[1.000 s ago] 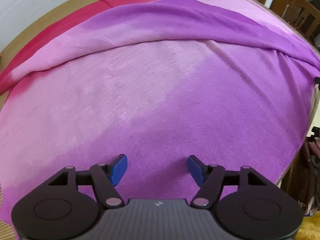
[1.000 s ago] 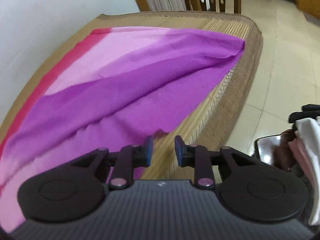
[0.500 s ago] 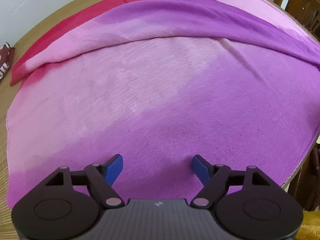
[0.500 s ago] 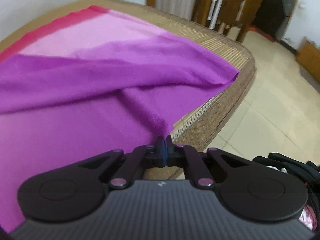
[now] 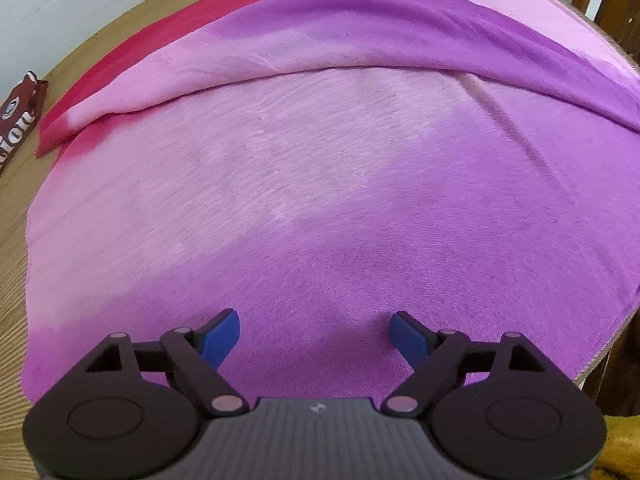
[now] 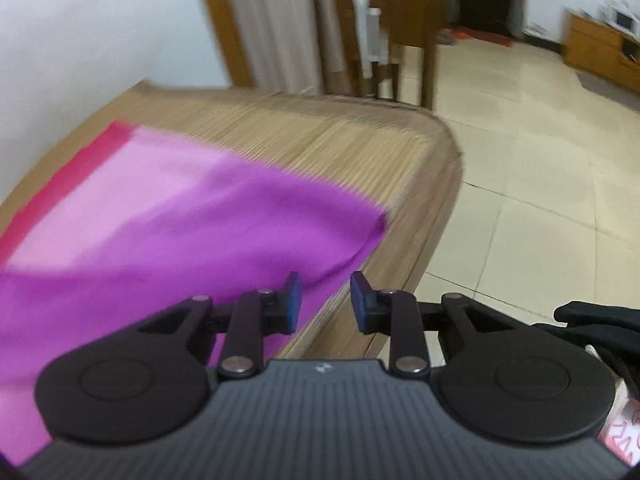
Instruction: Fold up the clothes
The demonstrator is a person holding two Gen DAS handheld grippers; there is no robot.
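Both grippers hold nothing: the left gripper (image 5: 315, 334) has just been opening wide over the purple-pink cloth (image 5: 320, 200); the right gripper (image 6: 323, 304) has just reopened, gap empty, at the cloth's edge.

A brown snack packet (image 5: 18, 120) lies on the woven mat (image 6: 320, 136); wooden chair (image 6: 376, 20) behind.

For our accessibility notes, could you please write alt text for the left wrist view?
The open left gripper hovers over a pink-to-purple cloth spread on a woven mat, nothing between its blue pads. The cloth's far edge is folded over; a brown wrapper lies at left.
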